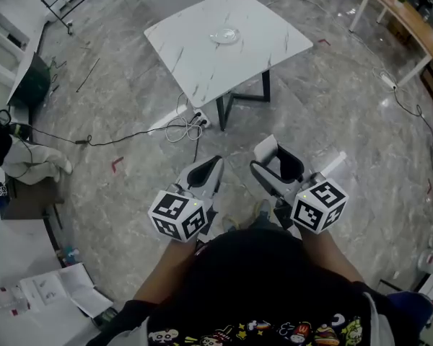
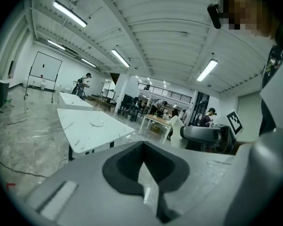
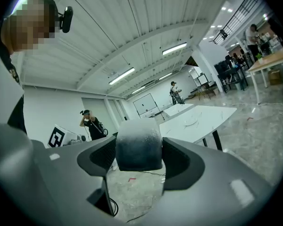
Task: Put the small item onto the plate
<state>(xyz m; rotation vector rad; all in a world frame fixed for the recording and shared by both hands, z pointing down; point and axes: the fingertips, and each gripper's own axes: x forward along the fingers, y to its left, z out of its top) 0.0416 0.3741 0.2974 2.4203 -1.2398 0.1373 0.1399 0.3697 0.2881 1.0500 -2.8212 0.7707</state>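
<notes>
Operator stands on the grey stone floor (image 1: 332, 121), well back from the white marble table (image 1: 195, 63), which lies at his 12 o'clock. Both grippers are held out low in front of the body and aimed roughly at the table, slightly nose-down.

Right gripper (image 1: 276, 166), at about 1 o'clock from the operator: jaws stand wide apart, with the small item (image 3: 138, 145) between them. The item fills the whole gap and both pads bear on its sides, so it is gripped. It is a rounded block, dark at the body and paling to a frosted white at the top, and it sits upright in the grip.

Left gripper (image 1: 204, 176), at about 11 o'clock: jaws drawn together, nothing between them; only floor shows through the notch of its pads.

Plate (image 1: 225, 34): a pale shallow dish near the middle of the table top, a little toward the far edge, well apart from both grippers and from the item. Nothing can be made out on it.

Other notes: a white power strip (image 1: 200, 119) with a coil of white lead lies on the floor at the table's near-left leg, about 11 o'clock from the grippers. A thin black cable (image 1: 115, 138) runs off toward 9 o'clock. A wooden table (image 1: 408, 20) stands at 2 o'clock.
</notes>
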